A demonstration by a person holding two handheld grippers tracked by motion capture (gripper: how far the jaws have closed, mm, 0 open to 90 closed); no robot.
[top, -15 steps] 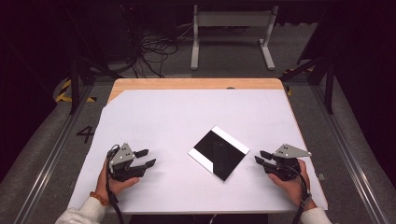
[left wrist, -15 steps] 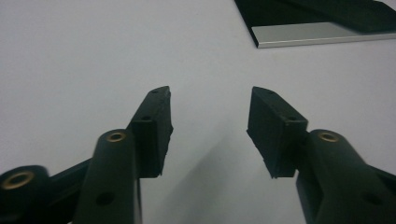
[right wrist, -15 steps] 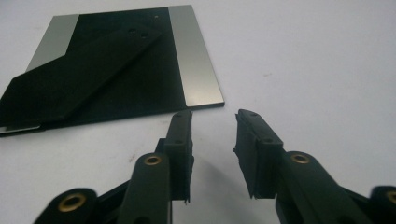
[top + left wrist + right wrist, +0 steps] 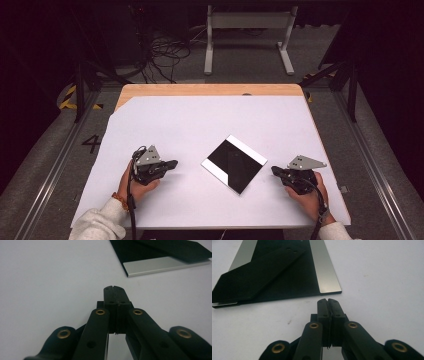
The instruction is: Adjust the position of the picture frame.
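The black panel point(image 4: 234, 163) lies flat on the white surface point(image 4: 200, 120) between both grippers — left gripper point(image 4: 172, 163), right gripper point(image 4: 275, 170) — fingers pressed together, touching nothing.

In my left gripper view the black panel point(image 4: 160, 255) runs off the top edge, so I can't see its far side. My right gripper view crops the panel too (top and left), leaving its outline unclear.

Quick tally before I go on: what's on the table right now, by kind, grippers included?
Hand-held grippers: 2, the left hand-held gripper and the right hand-held gripper, both shut and empty.
Flat black panel with silver edge strips: 1, lying between them.
Total: 3, all on the white table.
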